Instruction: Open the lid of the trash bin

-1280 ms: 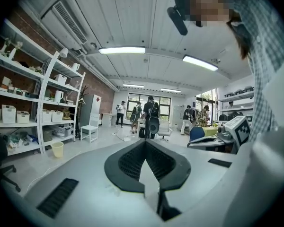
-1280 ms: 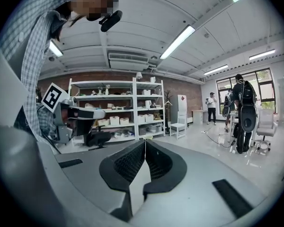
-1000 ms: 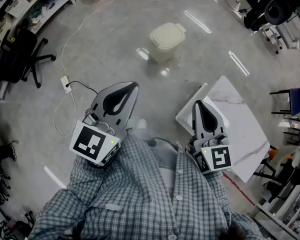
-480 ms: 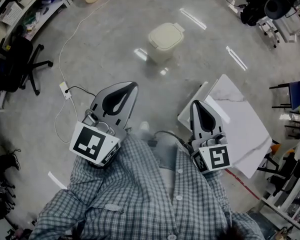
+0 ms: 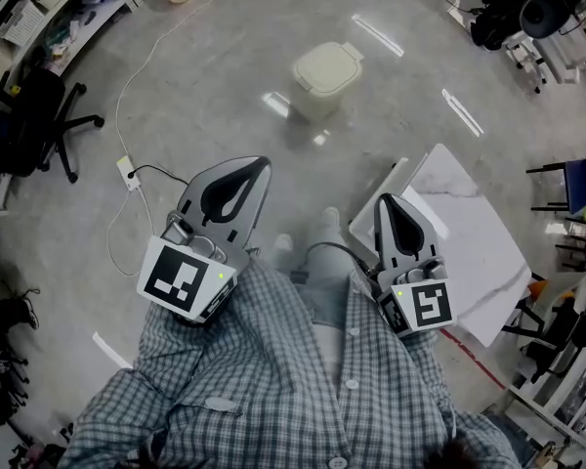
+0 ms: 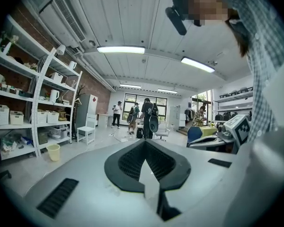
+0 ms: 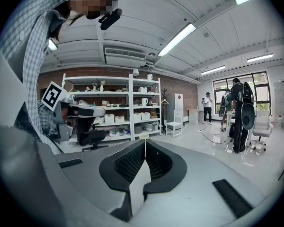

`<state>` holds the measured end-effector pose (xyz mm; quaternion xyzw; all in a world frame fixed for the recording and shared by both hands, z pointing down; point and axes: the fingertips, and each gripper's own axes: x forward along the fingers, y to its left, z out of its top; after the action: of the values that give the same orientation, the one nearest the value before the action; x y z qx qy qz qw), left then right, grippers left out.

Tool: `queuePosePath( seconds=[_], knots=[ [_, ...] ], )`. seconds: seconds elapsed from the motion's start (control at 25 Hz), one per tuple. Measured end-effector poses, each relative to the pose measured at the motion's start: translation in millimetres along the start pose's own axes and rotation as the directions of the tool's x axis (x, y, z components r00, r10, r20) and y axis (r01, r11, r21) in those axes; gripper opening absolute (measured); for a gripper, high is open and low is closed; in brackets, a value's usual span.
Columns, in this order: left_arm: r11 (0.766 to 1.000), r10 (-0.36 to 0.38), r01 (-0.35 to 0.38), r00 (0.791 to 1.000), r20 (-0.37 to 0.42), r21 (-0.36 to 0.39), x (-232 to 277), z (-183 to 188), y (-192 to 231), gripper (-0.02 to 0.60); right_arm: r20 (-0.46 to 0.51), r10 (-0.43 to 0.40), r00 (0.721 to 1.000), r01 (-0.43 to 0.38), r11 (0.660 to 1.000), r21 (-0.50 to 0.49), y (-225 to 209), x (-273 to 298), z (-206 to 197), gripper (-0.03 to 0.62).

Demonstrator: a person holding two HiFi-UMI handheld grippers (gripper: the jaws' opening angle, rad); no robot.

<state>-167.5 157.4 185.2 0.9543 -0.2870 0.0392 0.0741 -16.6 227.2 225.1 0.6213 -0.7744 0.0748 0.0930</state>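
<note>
In the head view the small cream plastic trash bin (image 5: 324, 78) stands on the grey floor (image 5: 215, 86) well ahead, its closed lid (image 5: 326, 64) probably light and stiff and best lifted at its rim; in the left gripper view the left gripper (image 6: 144, 142) is pinched together on nothing; in the right gripper view the right gripper (image 7: 145, 141) is likewise.

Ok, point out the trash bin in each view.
Head view: trash bin on the floor, upper middle, lid shut.
Left gripper view: not in it.
Right gripper view: not surely; a cream speck past the claw tips, cannot tell.
Shared landmark: the shelves.
</note>
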Motion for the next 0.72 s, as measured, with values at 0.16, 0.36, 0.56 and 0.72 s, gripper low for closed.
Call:
queuePosePath(
  seconds=[0.16, 0.36, 0.56, 0.72],
  knots=[
    [1.000, 0.021, -0.021, 1.000, 0.001, -0.006, -5, -1, 7, 0.005, 0.001, 0.004, 1.000, -0.004, 1.000, -0.011, 1, 3, -1, 0.021],
    [0.998, 0.055, -0.055, 0.998, -0.002, -0.003, 0, -3, 13, 0.005, -0.009, 0.029, 1.000, -0.029, 0.999, -0.030, -8, 16, 0, 0.021],
    [0.996, 0.085, -0.085, 0.996, -0.002, -0.026, 2, -6, 27, 0.005, -0.012, 0.075, 0.997, -0.076, 0.995, -0.059, -4, 39, 4, 0.021],
    [0.993, 0.114, -0.114, 0.994, -0.002, -0.026, 13, -3, 35, 0.005, -0.031, 0.114, 0.993, -0.116, 0.991, -0.070, -6, 54, 6, 0.021]
  ],
)
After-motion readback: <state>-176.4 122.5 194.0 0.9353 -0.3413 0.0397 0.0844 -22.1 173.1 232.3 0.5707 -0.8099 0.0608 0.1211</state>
